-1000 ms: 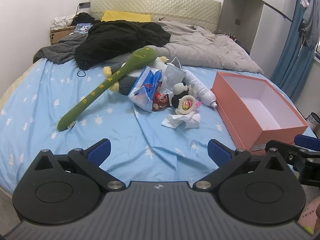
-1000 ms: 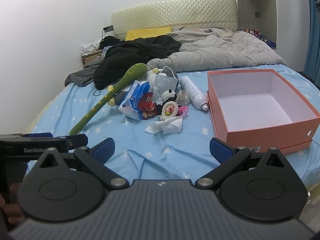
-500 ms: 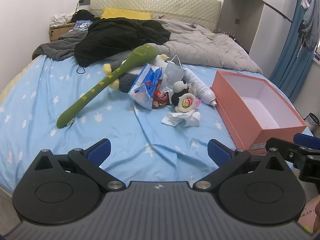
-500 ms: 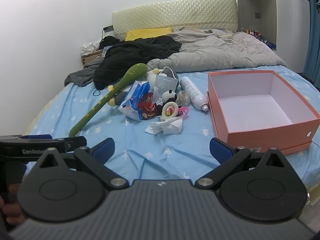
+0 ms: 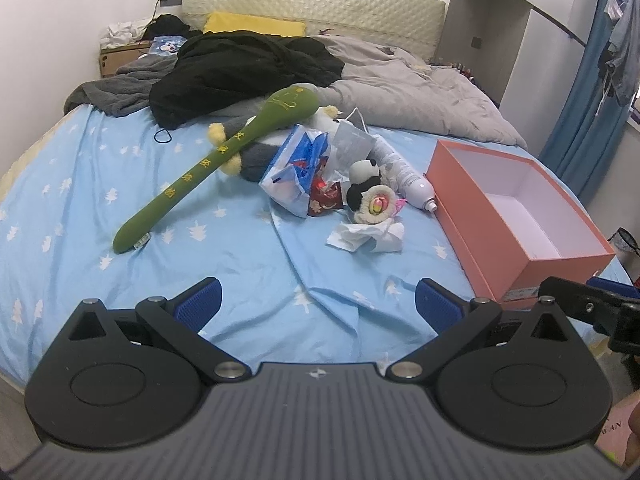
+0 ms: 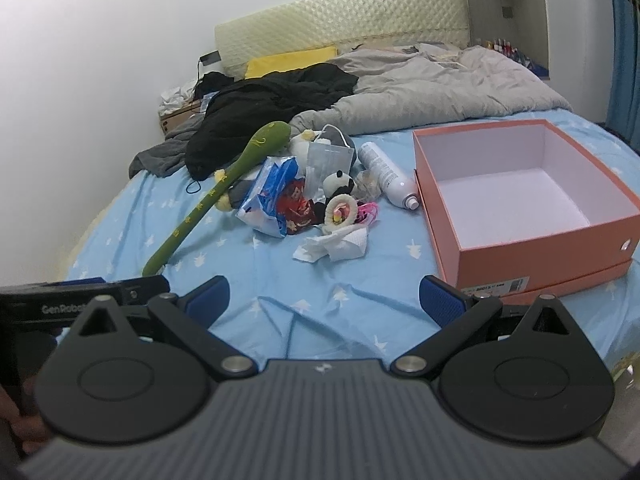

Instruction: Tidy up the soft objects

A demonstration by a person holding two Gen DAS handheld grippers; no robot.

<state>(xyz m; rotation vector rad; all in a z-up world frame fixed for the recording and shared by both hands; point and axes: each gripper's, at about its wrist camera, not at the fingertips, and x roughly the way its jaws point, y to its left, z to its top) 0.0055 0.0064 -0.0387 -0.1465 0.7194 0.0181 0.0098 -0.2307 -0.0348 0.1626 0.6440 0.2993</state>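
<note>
A long green plush stick (image 5: 208, 168) (image 6: 216, 196) lies on the blue bed sheet, over a grey and yellow plush (image 5: 256, 156). A small panda plush (image 5: 364, 176) (image 6: 338, 184) sits in a pile with a blue tissue pack (image 5: 298, 168) (image 6: 268, 196) and crumpled white tissue (image 5: 364, 236) (image 6: 336, 244). An empty orange box (image 5: 516, 256) (image 6: 516, 256) stands open at the right. My left gripper (image 5: 318, 306) and right gripper (image 6: 324, 298) are both open and empty, above the near sheet, well short of the pile.
A white spray bottle (image 5: 404, 174) (image 6: 386, 174) and a face mask (image 6: 330, 156) lie by the pile. Black clothes (image 5: 240, 68) and a grey duvet (image 5: 420, 92) cover the far bed. A wardrobe and blue curtain (image 5: 596, 80) stand at the right.
Both grippers have moved a little forward toward the pile and stayed open. The right view has tilted slightly. Nothing on the bed has moved.
</note>
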